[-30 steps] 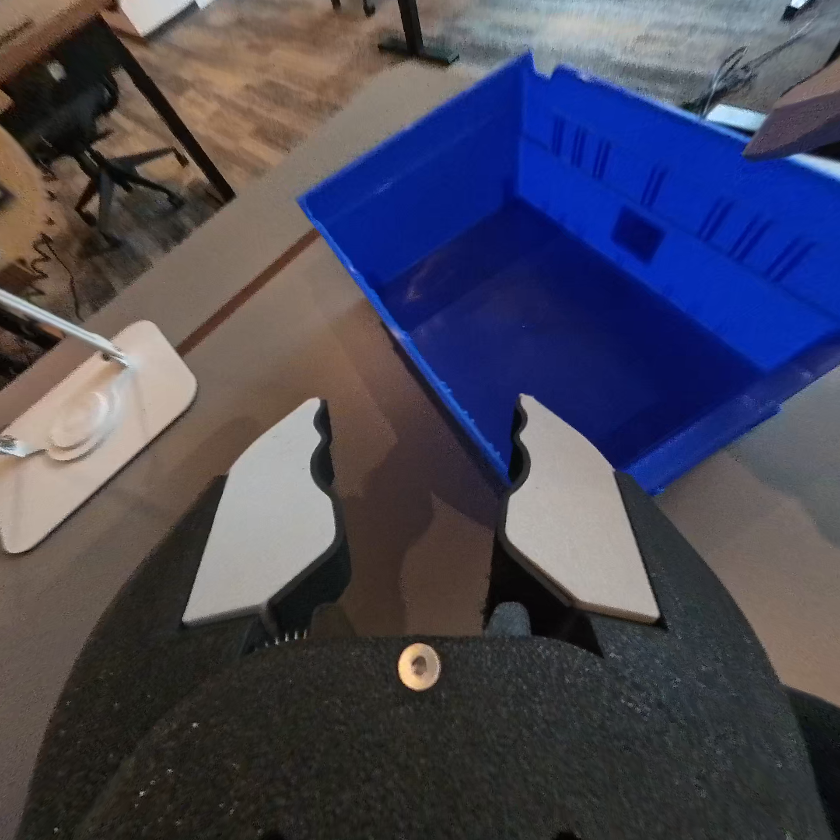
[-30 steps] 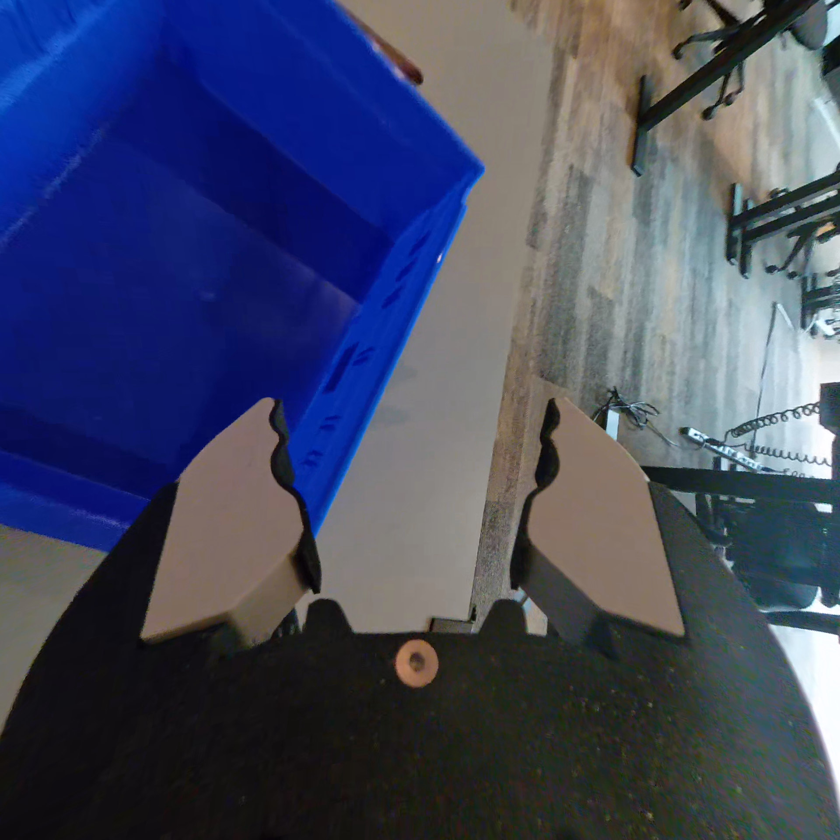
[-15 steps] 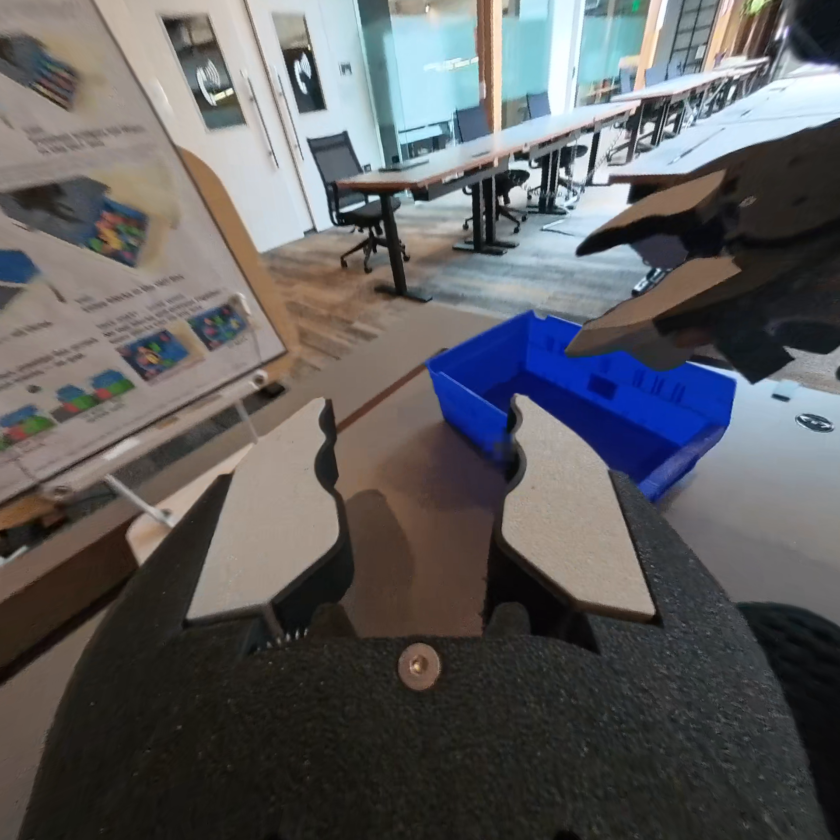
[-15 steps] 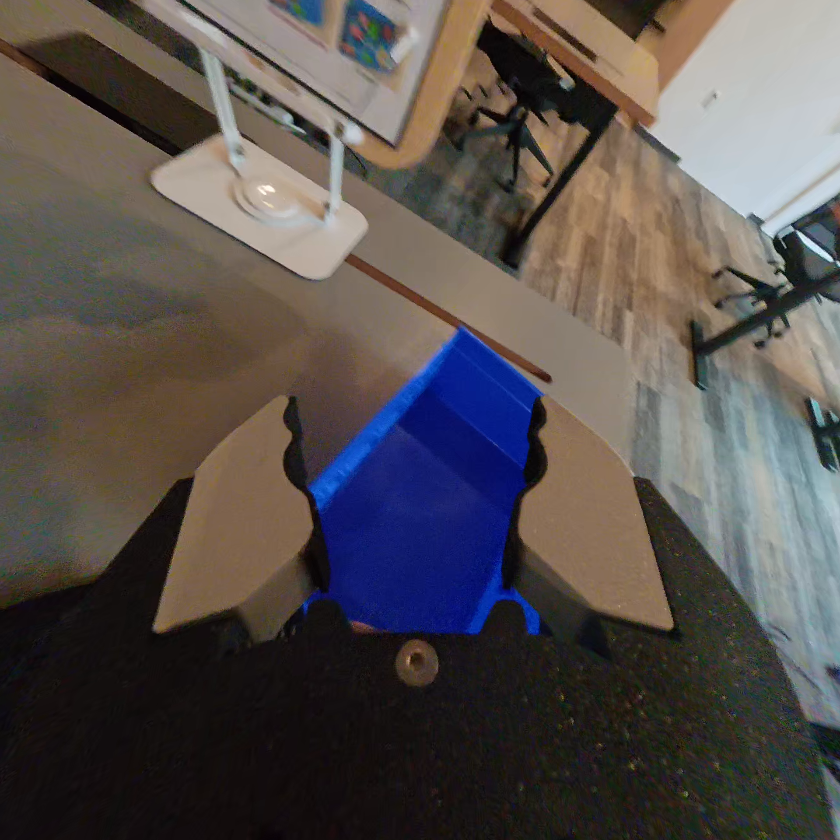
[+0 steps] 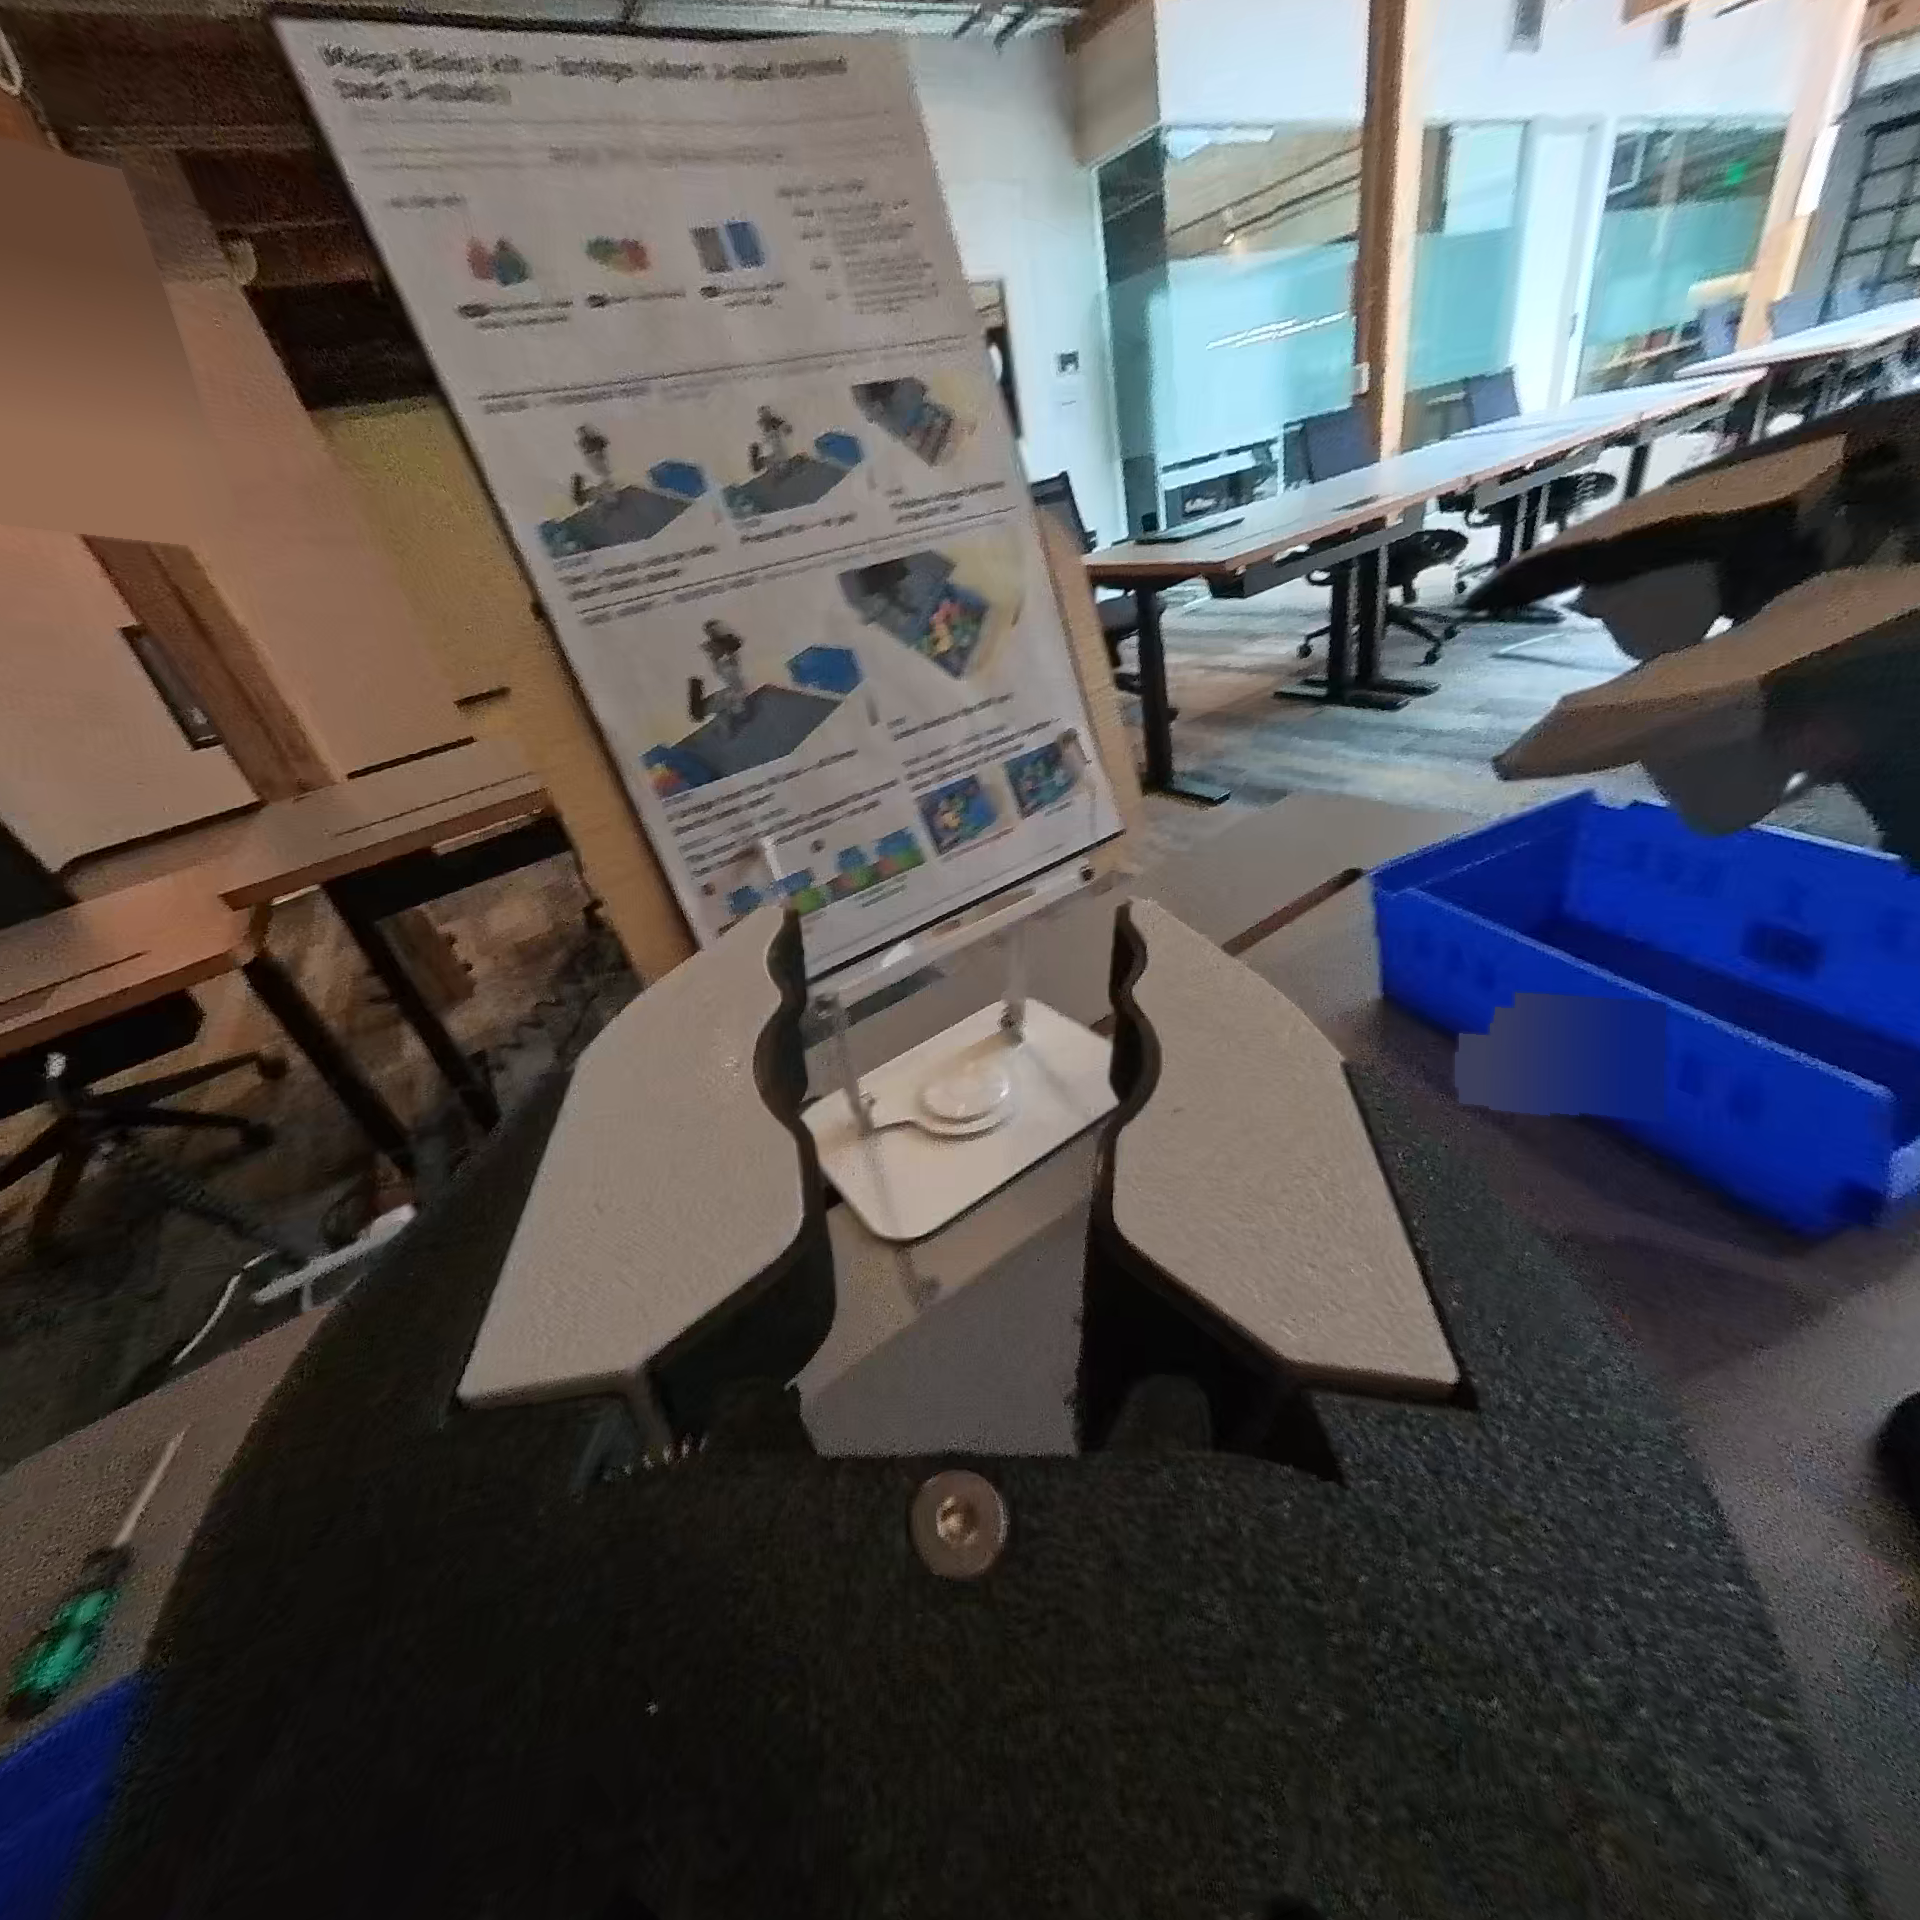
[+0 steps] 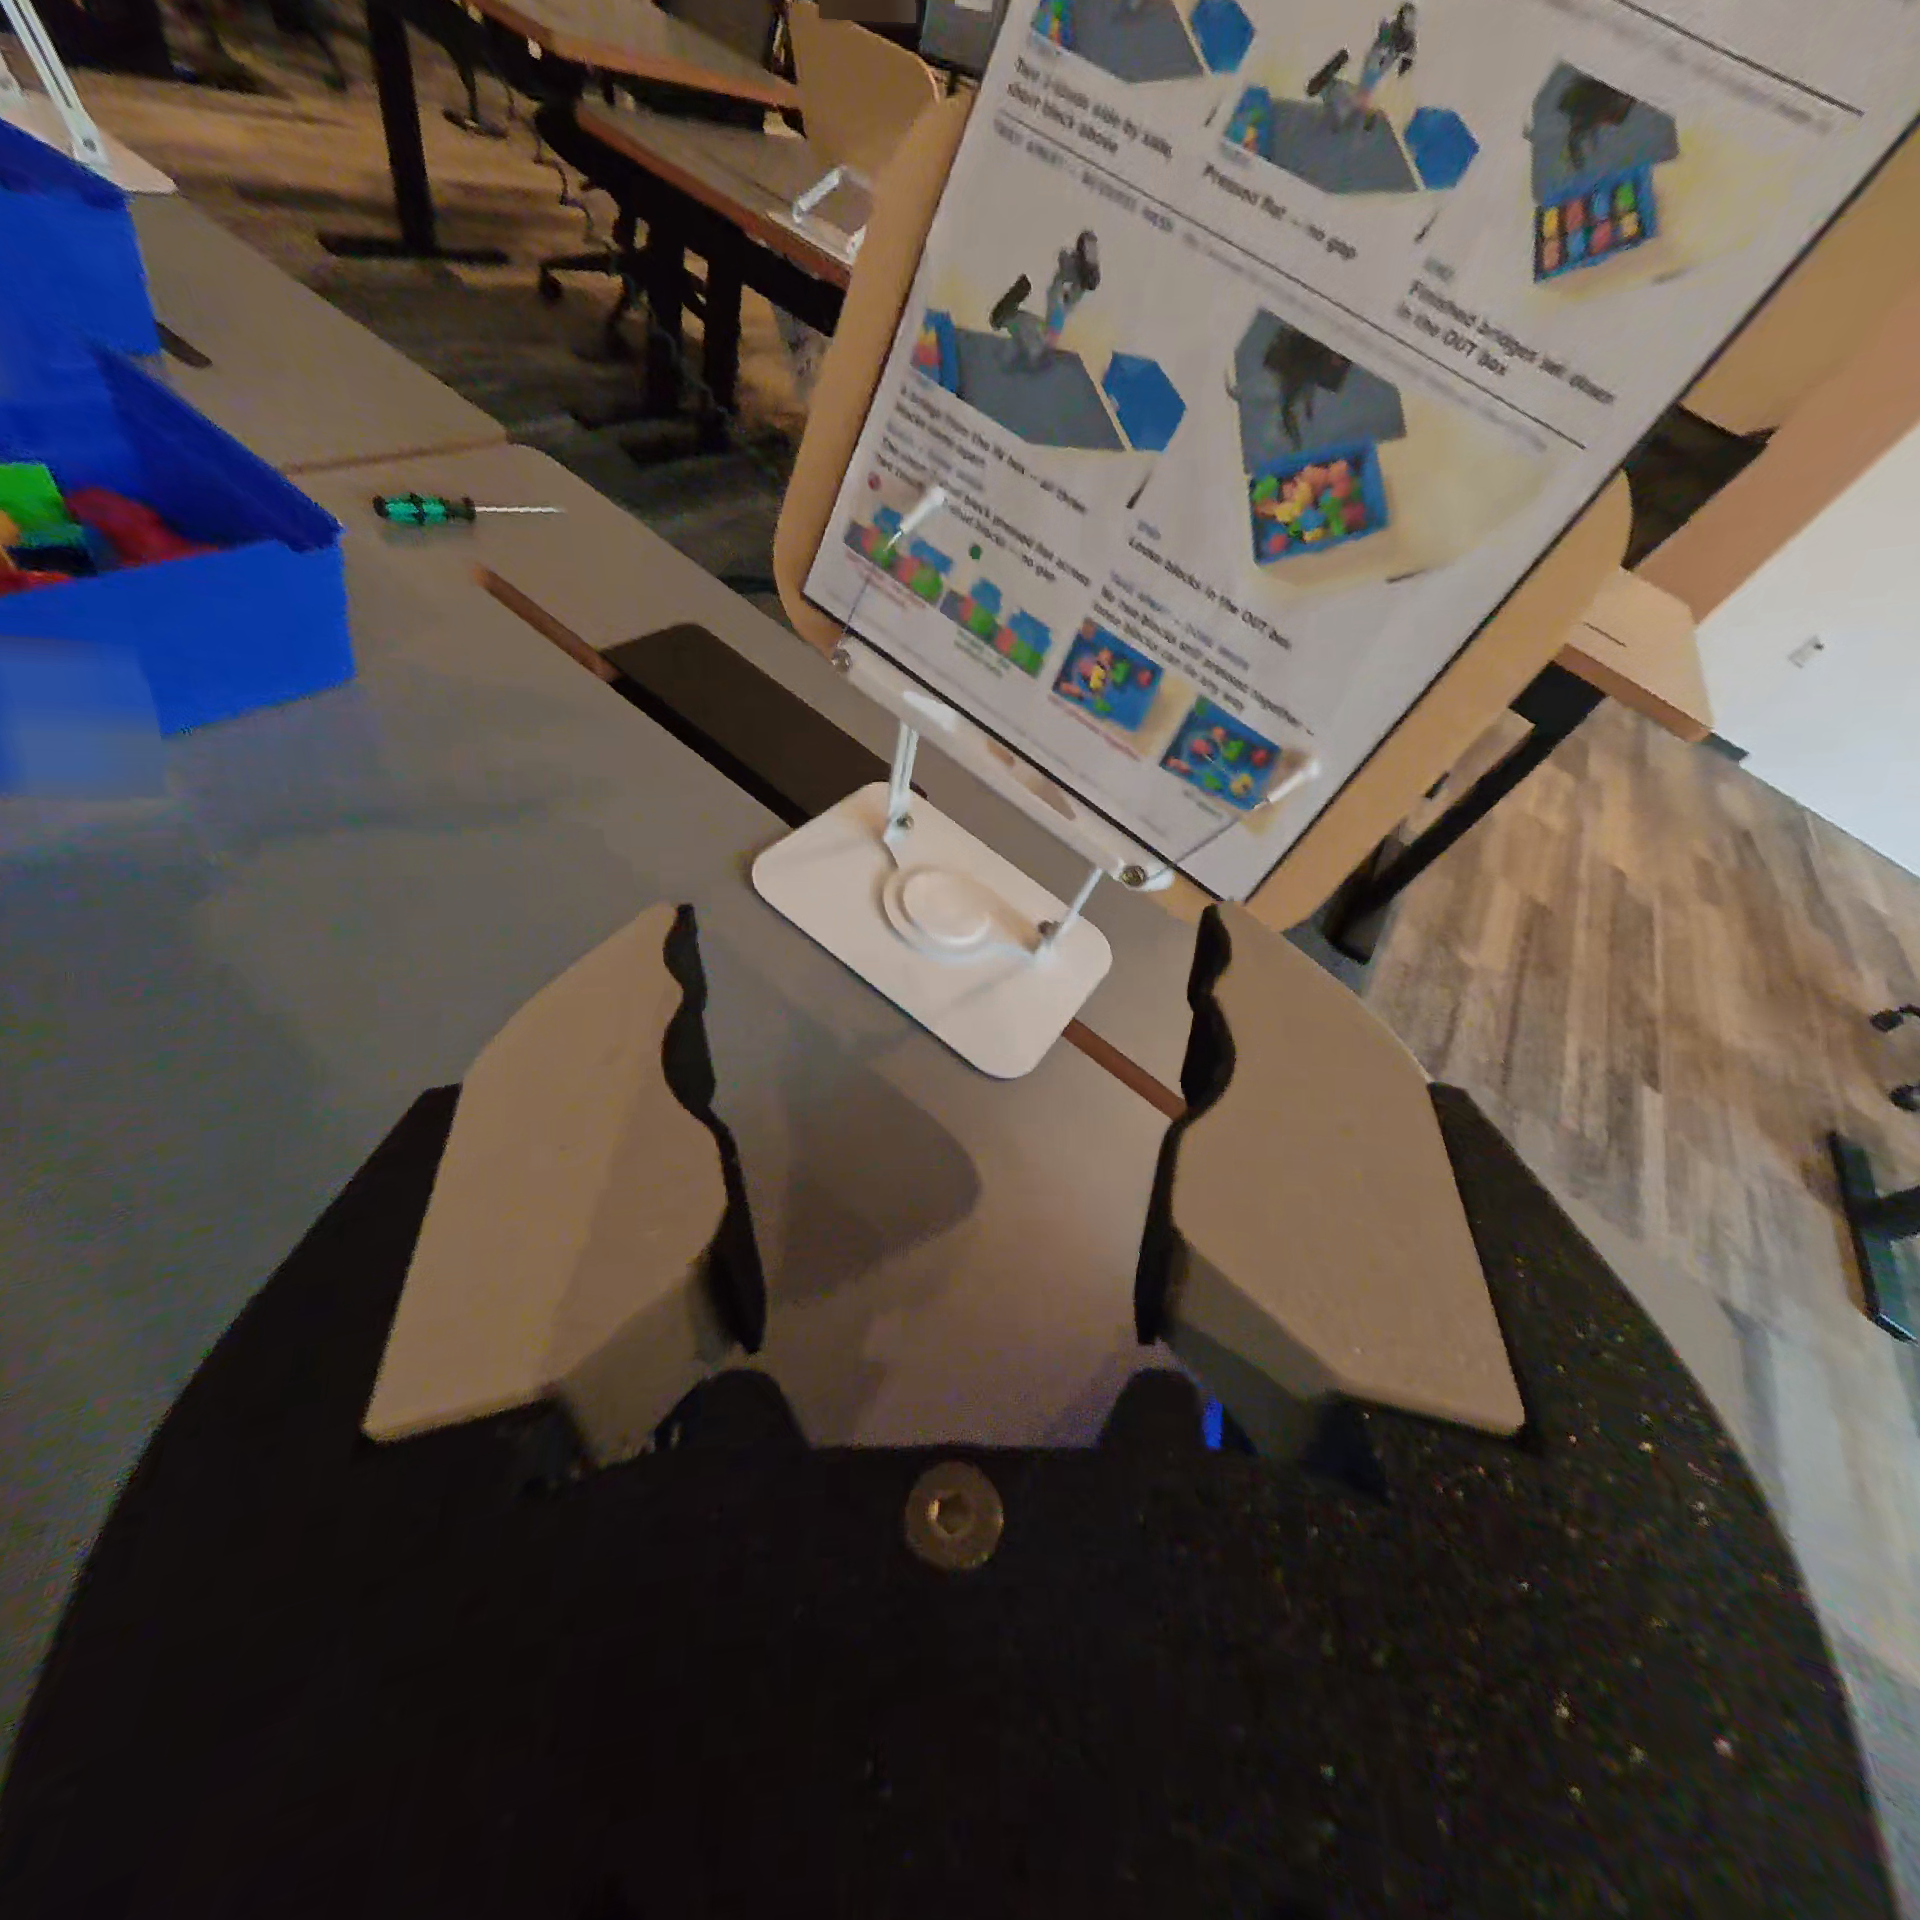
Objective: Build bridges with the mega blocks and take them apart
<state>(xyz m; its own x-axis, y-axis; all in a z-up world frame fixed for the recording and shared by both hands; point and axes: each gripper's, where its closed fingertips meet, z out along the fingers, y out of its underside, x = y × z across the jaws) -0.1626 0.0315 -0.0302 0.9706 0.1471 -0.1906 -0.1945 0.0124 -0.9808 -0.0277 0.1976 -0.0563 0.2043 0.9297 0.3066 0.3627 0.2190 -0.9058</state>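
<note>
My left gripper (image 5: 956,997) is open and empty, held above the grey table and pointing at the white foot (image 5: 961,1127) of an instruction sheet stand. My right gripper (image 6: 940,997) is open and empty too, aimed at the same white foot (image 6: 935,925); it also shows at the right of the left wrist view (image 5: 1704,623). A blue bin (image 5: 1662,997) on the right of the left wrist view shows no blocks inside. Another blue bin (image 6: 177,613) at the left of the right wrist view holds several coloured mega blocks (image 6: 62,530).
The instruction sheet (image 5: 727,468) stands tilted on its stand at the table's far edge (image 6: 1299,343). A green-handled screwdriver (image 6: 426,509) lies on the table near the block bin; it also shows low left in the left wrist view (image 5: 68,1642). Desks and chairs stand beyond.
Both grippers swung up and away from the empty blue bin toward the sheet stand. Both jaws narrowed somewhat and stay open with nothing between them.
</note>
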